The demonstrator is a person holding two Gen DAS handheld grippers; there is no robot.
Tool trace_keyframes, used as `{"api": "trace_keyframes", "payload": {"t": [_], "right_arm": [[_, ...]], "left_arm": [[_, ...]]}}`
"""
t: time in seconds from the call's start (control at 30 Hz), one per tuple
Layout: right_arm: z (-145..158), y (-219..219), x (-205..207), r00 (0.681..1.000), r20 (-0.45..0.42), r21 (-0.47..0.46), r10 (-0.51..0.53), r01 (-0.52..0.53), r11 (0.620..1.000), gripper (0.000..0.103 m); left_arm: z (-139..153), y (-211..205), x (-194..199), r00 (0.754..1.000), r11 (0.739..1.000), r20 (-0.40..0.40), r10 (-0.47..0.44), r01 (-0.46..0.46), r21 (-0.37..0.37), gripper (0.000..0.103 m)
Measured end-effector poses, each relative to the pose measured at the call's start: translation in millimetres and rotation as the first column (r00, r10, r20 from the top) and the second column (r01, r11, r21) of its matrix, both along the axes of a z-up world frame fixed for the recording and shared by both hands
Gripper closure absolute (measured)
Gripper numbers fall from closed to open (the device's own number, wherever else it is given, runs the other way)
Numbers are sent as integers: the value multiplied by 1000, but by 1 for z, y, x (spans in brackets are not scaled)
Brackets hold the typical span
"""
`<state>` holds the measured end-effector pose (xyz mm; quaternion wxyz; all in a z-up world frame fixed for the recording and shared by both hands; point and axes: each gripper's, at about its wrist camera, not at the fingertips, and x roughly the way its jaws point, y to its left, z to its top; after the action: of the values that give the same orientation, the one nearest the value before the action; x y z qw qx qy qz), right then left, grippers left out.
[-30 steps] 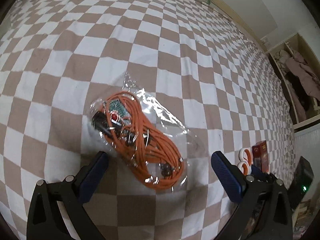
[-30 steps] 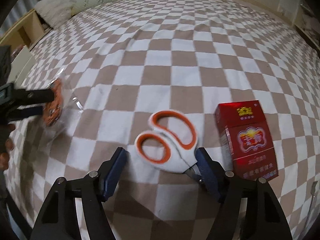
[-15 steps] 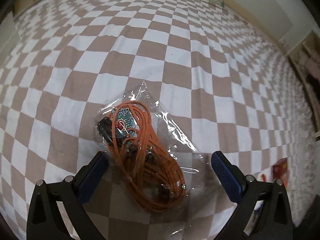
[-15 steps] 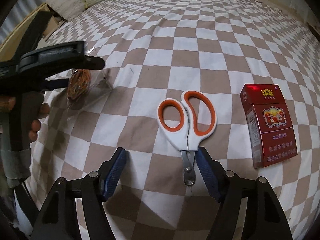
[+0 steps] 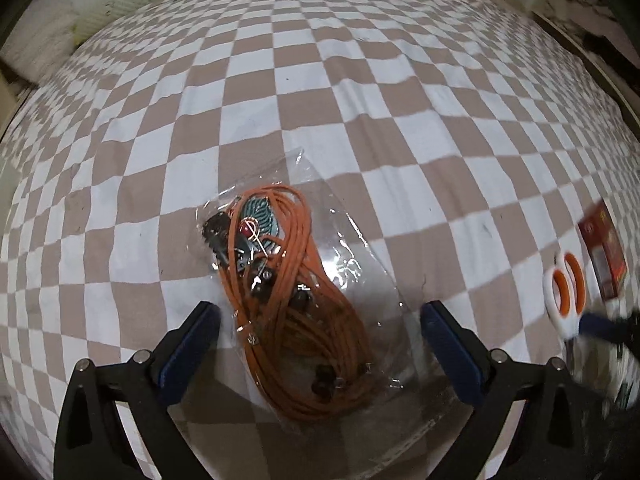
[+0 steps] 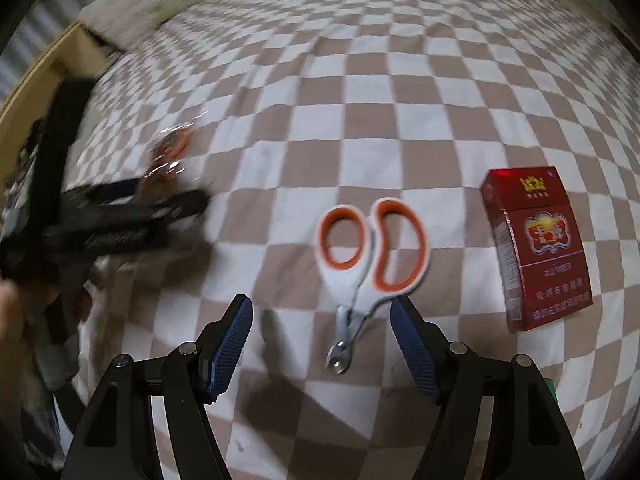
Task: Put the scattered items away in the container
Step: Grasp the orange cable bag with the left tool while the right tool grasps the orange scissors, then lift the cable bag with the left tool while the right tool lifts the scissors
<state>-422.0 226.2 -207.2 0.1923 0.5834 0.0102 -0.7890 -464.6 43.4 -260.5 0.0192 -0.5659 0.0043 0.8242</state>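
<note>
Two hand-held grippers, left (image 5: 320,336) and right (image 6: 322,336), gape open as we straddle the bagged orange cord (image 5: 298,304) at lower centre and the scissors (image 6: 370,256) on the checkered bed (image 6: 360,92), closing next; no container shows.

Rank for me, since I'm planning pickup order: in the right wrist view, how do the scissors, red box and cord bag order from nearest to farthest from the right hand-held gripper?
1. Scissors: between the right hand-held gripper fingers.
2. Red box: to the right, apart.
3. Cord bag: far left, by the left hand-held gripper.
</note>
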Motion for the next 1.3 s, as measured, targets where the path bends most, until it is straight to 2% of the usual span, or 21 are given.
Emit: {"api": "trace_keyframes", "payload": {"t": [0.23,0.3,0.37,0.43,0.57,0.7,0.77,0.93,1.3], "right_arm": [[-7,-10,-15,997,-40,82,-64,67,994,31],[-8,-11,-19,996,-55,94,-76,81,992,31],[-10,-12,-24,995,-65,103,-82,88,991,31],[-12,-14,-26,994,-71,105,-84,92,990,30],[-15,-20,-28,994,-88,126,-70,81,989,31],[-15,-28,-24,993,-103,154,-51,66,986,37],[-15,-32,-22,993,-110,168,-41,59,984,38],[-14,-37,-11,995,-101,161,-28,44,986,38],[4,-46,7,995,-97,123,-26,38,992,38]], "left_arm": [[2,-8,-2,999,999,3,-35,35,10,21],[4,-11,-3,1000,1000,0,-27,27,11,28],[5,-14,-5,1000,1000,-2,-18,18,12,43],[5,-17,-6,1000,1000,-3,-13,13,12,49],[6,-21,-9,1000,1000,-5,-2,3,12,57],[7,-23,-11,1000,1000,-4,11,-11,2,63],[8,-23,-11,1000,1000,-5,19,-19,-7,71],[9,-26,-12,999,999,-4,44,-44,-10,75],[28,-34,-14,994,995,-27,102,-101,11,76]]}}
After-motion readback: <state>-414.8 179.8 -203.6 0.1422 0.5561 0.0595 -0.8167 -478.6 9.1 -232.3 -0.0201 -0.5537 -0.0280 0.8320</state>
